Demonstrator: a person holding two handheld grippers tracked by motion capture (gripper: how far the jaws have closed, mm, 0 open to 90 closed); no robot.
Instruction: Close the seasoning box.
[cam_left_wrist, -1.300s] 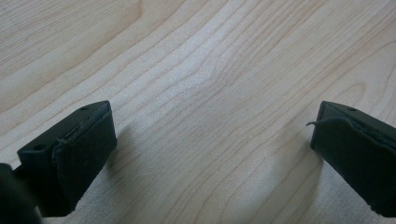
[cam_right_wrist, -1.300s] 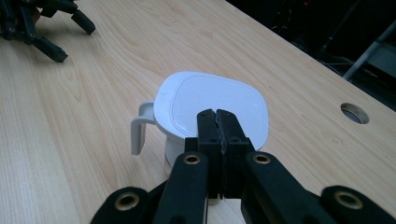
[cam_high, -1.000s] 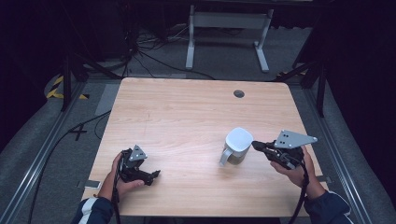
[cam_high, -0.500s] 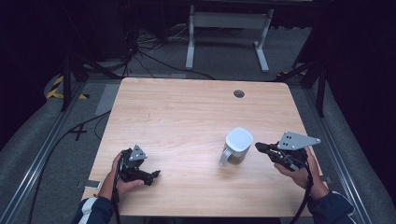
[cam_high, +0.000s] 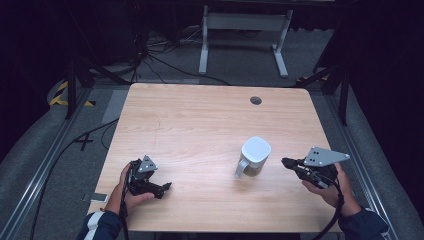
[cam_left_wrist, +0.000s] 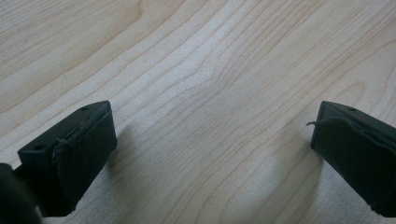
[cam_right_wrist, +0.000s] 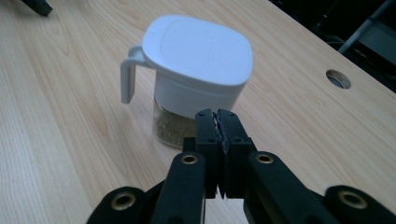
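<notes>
Jar (cam_high: 255, 154) with white lid and side handle stands upright on the table (cam_high: 200, 120), right of centre, toward the near edge. Clear lower body, brownish granular fill visible in the right gripper view (cam_right_wrist: 198, 70).

Right gripper (cam_high: 286, 162): held by the right hand (cam_high: 325, 185) just right of the jar, tips aimed at it, near but apart; a strip of bare wood shows between tips and jar wall. Jaws pressed together, nothing between them; the right gripper view shows the two pads (cam_right_wrist: 208, 135) flush against each other. From this gripper (cam_right_wrist: 218, 114) the jar lies straight ahead along the jaw line, slightly higher than the tips.

Handle (cam_high: 241, 168): points away from the right gripper, toward the near-left side of the jar. Judgement: the handle lies on the far side from the nearer gripper, so a grasp from the right would meet the body or lid, not the handle, and the jaws must spread first.

Left gripper (cam_high: 166, 186): rests low at the near-left of the table in the left hand (cam_high: 131, 190), well apart from the jar. Jaws spread wide, empty; bare wood between them in the left gripper view (cam_left_wrist: 210, 163).

Nearer hand: the right, clearly.
</notes>
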